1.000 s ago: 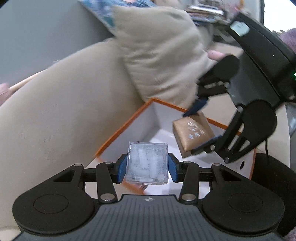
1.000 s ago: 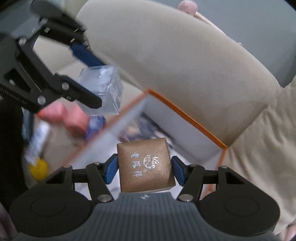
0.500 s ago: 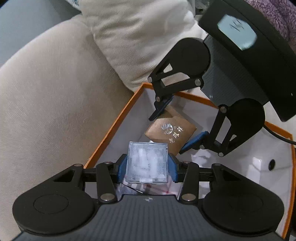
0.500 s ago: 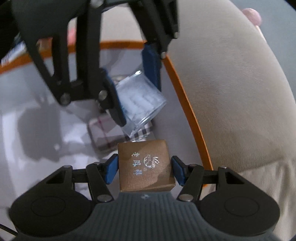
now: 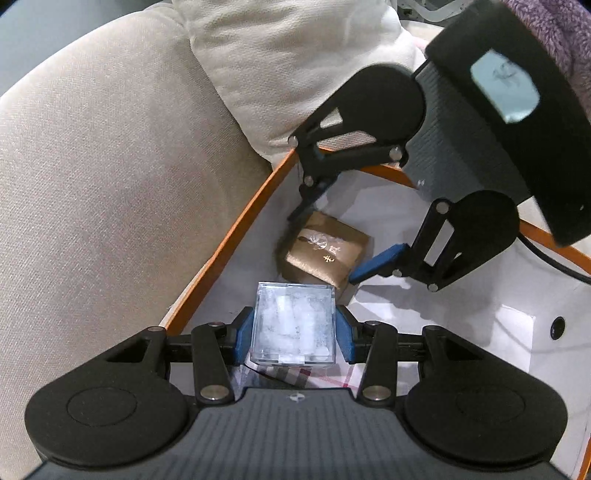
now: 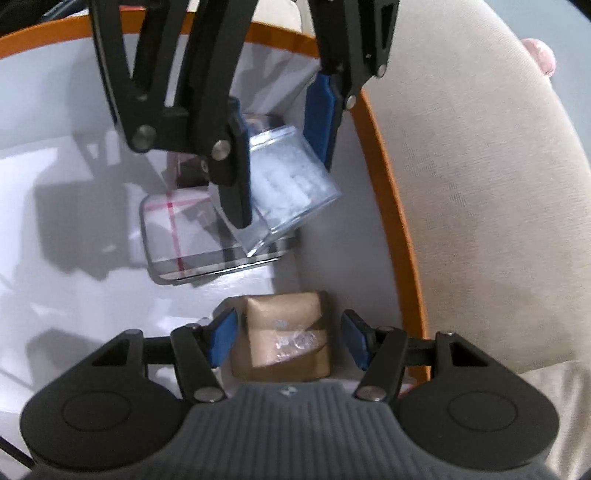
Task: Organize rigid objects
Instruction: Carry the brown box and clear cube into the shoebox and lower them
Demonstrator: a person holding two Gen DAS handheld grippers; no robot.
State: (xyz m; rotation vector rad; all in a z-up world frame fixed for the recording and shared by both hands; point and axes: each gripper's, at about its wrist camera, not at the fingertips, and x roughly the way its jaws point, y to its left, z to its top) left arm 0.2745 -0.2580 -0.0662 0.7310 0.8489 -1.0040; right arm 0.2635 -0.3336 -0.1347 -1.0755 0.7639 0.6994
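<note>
My left gripper [image 5: 293,328] is shut on a clear plastic box [image 5: 293,325] with white pieces inside, held just above the floor of a white carton with an orange rim [image 5: 229,251]. In the right wrist view the same clear box [image 6: 295,188] hangs tilted between the left gripper's [image 6: 280,155] blue pads. A brown box with pale lettering [image 6: 288,343] lies tilted on the carton floor against the wall. My right gripper [image 6: 288,339] straddles it, open, with a small gap at each pad. From the left wrist view, the brown box [image 5: 325,254] sits between the right gripper's [image 5: 334,242] fingers.
A flat plaid case [image 6: 184,236] lies on the carton floor under the clear box. The carton rests on a beige sofa [image 5: 110,184], with a pale cushion [image 5: 277,74] behind it. A purple fuzzy sleeve [image 5: 554,22] shows at the top right.
Both grippers came down from above the carton into it. The right gripper rolled, and the brown box went from gripped to lying loose on the floor. The clear box stays gripped.
</note>
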